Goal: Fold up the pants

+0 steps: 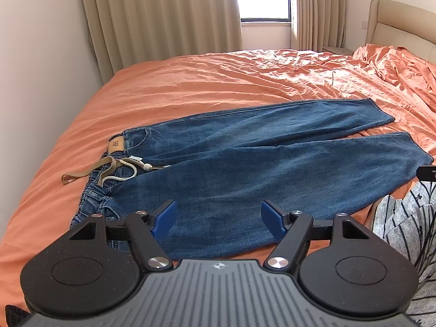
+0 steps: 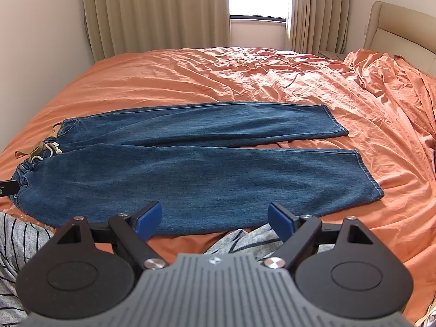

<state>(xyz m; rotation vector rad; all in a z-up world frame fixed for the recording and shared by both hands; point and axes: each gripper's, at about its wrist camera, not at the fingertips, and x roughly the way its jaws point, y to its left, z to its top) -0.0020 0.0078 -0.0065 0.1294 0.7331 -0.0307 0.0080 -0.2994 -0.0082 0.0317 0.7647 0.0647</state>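
Note:
Blue jeans (image 1: pixel 245 158) lie flat on the orange bed, waistband with tan drawstring (image 1: pixel 109 166) at the left, both legs spread to the right. They also show in the right wrist view (image 2: pixel 190 169). My left gripper (image 1: pixel 218 218) is open and empty, hovering over the near leg close to the waist. My right gripper (image 2: pixel 215 218) is open and empty, above the near edge of the near leg, toward the hem side.
The orange bed sheet (image 1: pixel 218 81) is wrinkled, bunched up at the far right by the beige headboard (image 1: pixel 395 27). A wall runs along the left side. Beige curtains (image 2: pixel 155 11) and a window stand behind. Grey striped clothing (image 2: pixel 16 245) of the person is at the near edge.

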